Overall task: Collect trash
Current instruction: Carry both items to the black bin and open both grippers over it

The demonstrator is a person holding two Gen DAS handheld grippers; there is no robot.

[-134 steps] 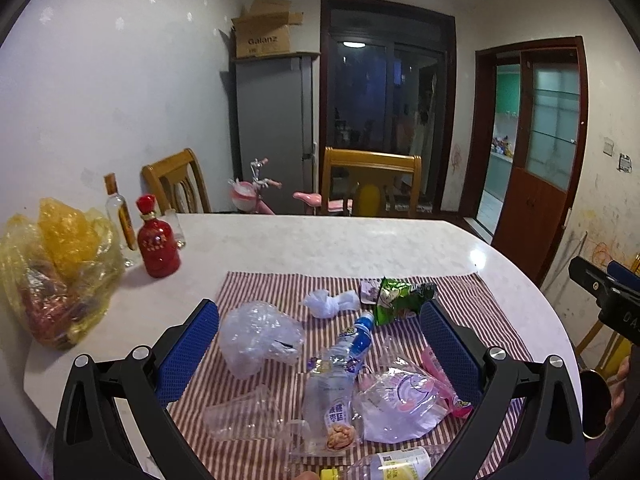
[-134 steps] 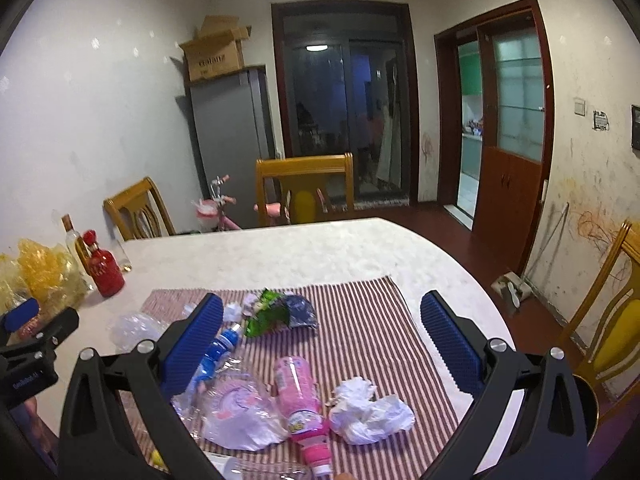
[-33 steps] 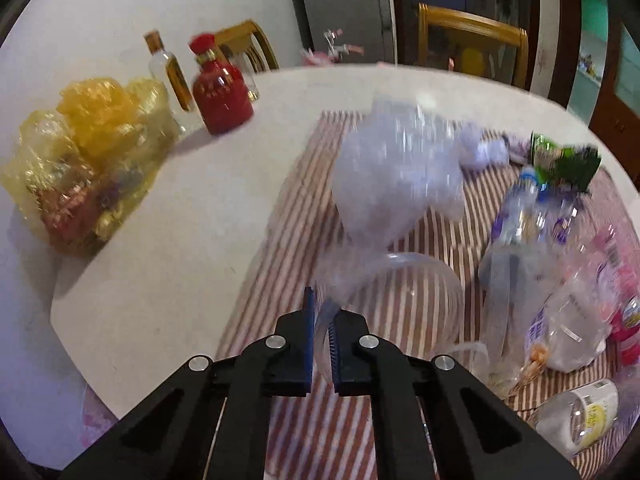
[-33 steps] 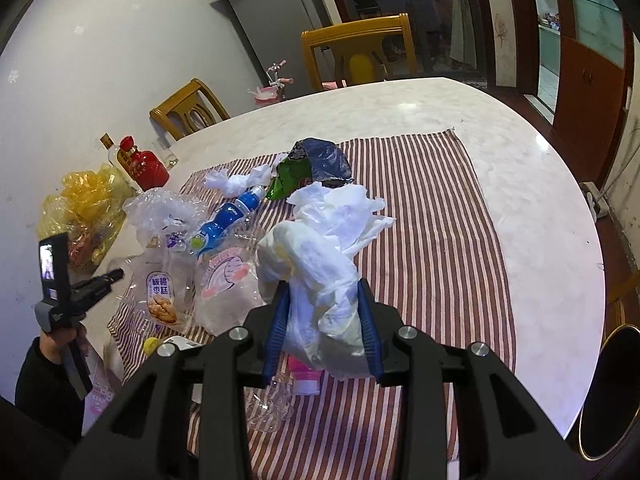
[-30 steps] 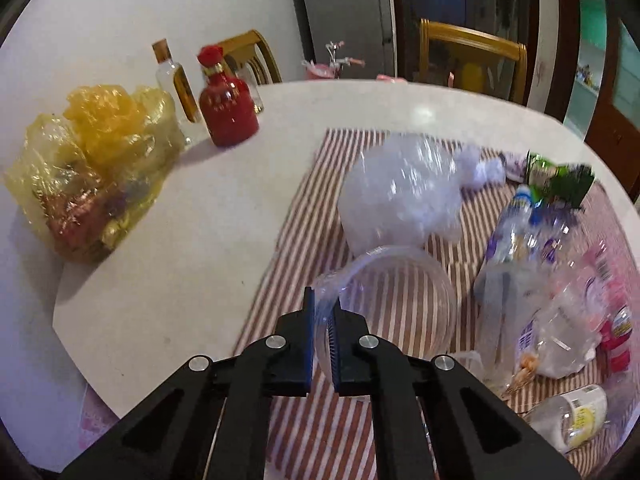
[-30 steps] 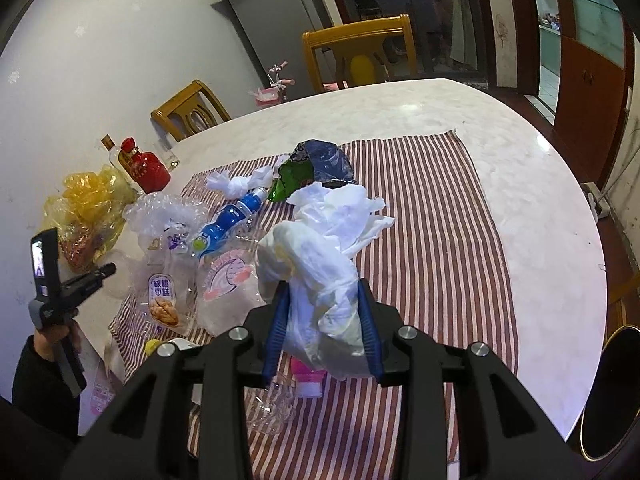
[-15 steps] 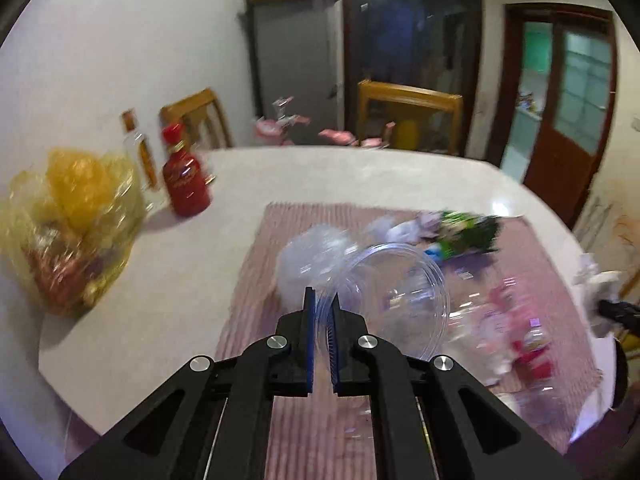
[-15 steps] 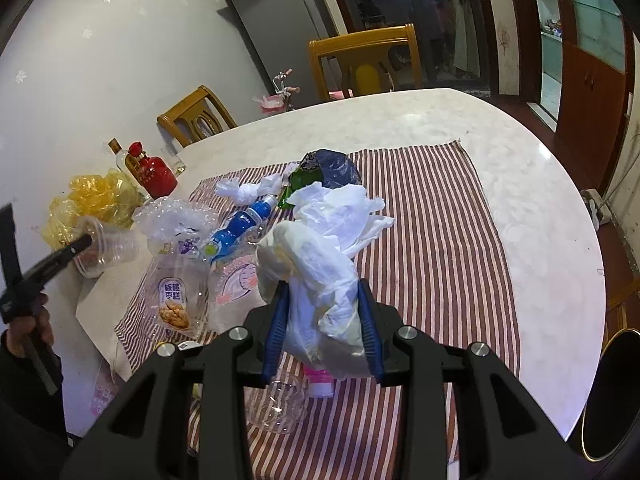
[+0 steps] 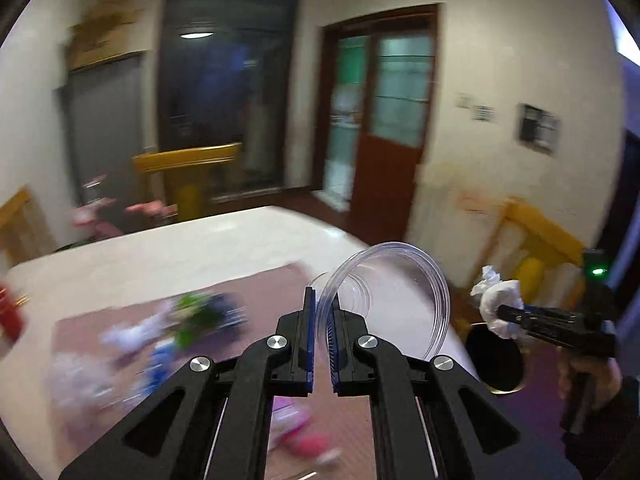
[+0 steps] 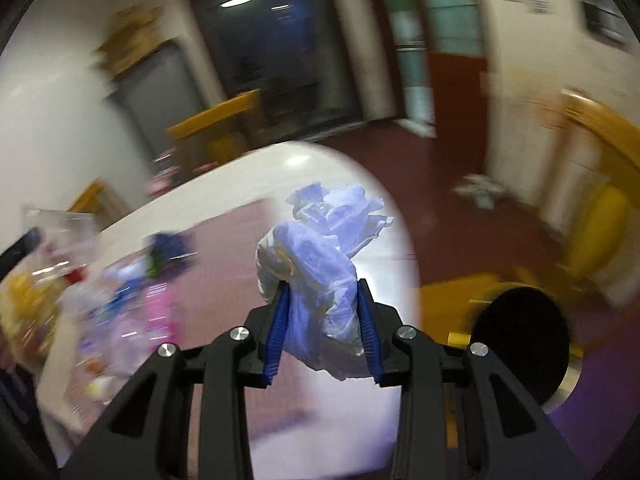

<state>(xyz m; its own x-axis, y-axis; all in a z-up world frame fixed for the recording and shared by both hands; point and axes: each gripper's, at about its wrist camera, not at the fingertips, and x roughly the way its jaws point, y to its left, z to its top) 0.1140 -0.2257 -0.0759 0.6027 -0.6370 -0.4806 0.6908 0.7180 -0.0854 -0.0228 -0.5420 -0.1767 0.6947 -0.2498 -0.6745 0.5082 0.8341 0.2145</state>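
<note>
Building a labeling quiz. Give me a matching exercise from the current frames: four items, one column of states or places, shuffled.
Items:
1. clear plastic cup
2. crumpled white tissue
3. black round bin
4. striped mat

States or places:
A. on the floor beside the table
B. lying on the table under blurred trash
C. clamped at its rim by the left gripper
D. squeezed in the right gripper

Pairs: 1-C, 2-D, 3-A, 4-B

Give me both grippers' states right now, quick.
Left gripper: shut on the rim of the clear plastic cup.
Right gripper: shut on the crumpled white tissue wad.
</note>
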